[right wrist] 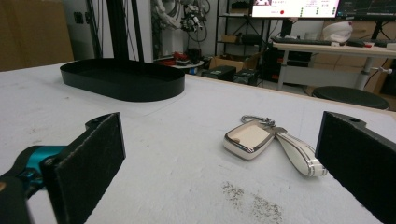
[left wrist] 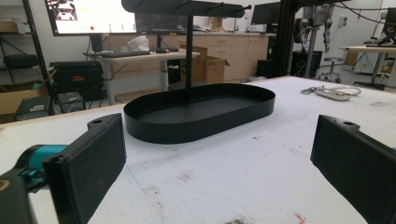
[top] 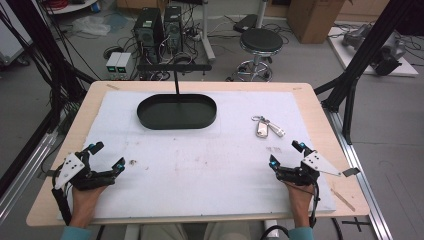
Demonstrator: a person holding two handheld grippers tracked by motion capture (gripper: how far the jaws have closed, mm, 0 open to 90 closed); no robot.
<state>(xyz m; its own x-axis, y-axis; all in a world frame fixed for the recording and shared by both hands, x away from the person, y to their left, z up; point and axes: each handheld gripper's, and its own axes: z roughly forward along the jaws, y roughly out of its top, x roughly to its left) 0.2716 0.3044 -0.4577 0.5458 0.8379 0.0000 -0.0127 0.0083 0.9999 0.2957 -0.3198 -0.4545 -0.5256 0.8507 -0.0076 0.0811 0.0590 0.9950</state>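
Left gripper (top: 107,155): jaws apart, empty; black oval tray (top: 150,119) ahead. Right gripper (top: 286,153): jaws apart, empty; key fob (right wrist: 248,138) just ahead, untouched.

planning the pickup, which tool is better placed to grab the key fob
Right. The right tool sits open just short of the key fob, which lies between its jaws' line in the right gripper view. The left tool is across the table, facing the black tray.
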